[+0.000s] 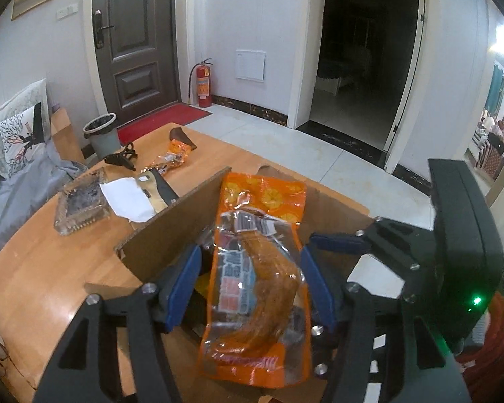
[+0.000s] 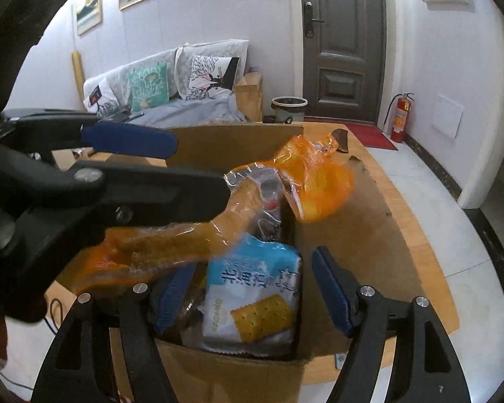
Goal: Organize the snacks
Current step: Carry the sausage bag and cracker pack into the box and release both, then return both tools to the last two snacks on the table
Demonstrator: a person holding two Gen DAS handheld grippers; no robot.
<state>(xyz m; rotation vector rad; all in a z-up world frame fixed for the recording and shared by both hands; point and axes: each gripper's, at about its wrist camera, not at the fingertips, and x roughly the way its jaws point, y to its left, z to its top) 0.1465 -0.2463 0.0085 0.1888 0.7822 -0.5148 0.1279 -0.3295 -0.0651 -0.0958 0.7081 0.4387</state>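
Now | left gripper (image 1: 248, 278) spread, orange snack pouch (image 1: 258, 268) between its blue pads (image 1: 181, 285), contact unclear, long axis along fingers | right gripper (image 2: 248, 288) open, empty, just below | cardboard box (image 2: 235, 372) beneath, cracker pack (image 2: 252, 299) inside | box wall (image 1: 171, 231) close left, open room ahead.

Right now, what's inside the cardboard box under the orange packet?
In the cardboard box: a blue-and-white cracker bag and some dark packaging beside it. The orange packet and the left gripper cover the rest.
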